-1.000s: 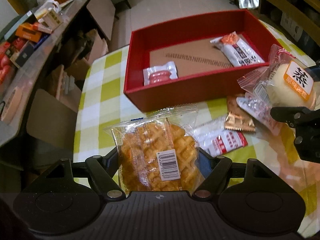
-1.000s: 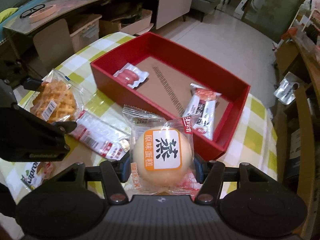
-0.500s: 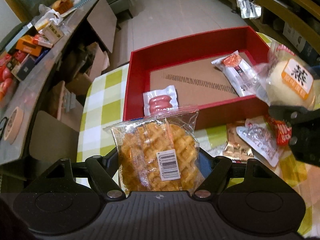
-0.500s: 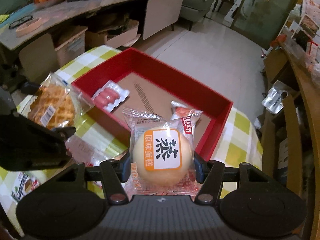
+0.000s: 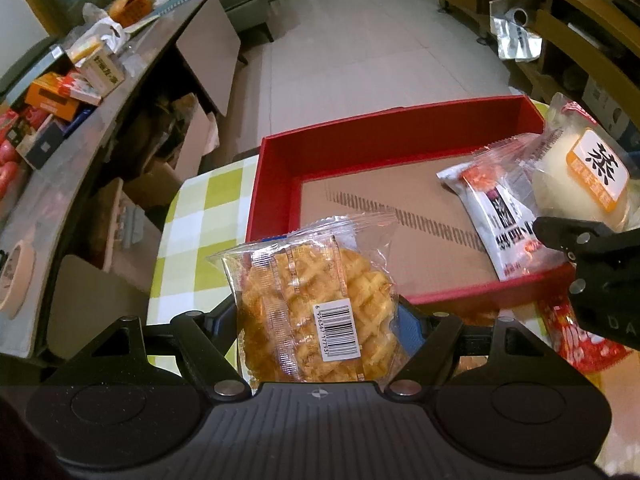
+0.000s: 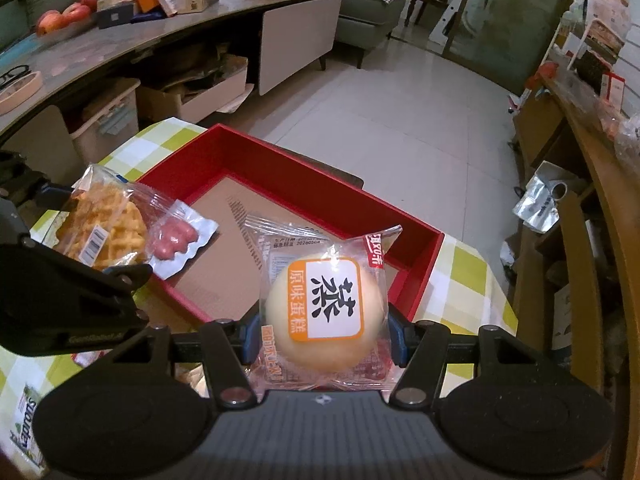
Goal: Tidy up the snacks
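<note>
Green-and-white checked cloth (image 5: 200, 216) covers the counter; beyond it, pale floor tiles and a long cluttered sideboard (image 6: 120, 40) along the left wall. Left gripper (image 5: 318, 320): jaws closed onto the clear-wrapped golden waffle packet (image 5: 316, 312), barcode label facing the camera, packet held upright above the near left corner of the open red rectangular cardboard box (image 5: 276, 184). Box sits on the cloth, brown liner on its floor. Inside, seen from the right wrist: a small clear pack of pink sausages (image 6: 178, 240) near the left wall, partly behind the waffle packet. Further right in the box, seen from the left wrist: a white-and-red sachet with dark print (image 5: 500, 216), lying flat toward the right end. Right gripper (image 6: 324, 334): jaws closed onto the clear-wrapped round pale steamed cake with orange-and-white label (image 6: 324, 308), held above the box's near right wall. Outside the box, on the cloth near the right gripper's body, a red printed snack wrapper (image 5: 576, 336), partly hidden. Both held packets are clear of the box floor.
</note>
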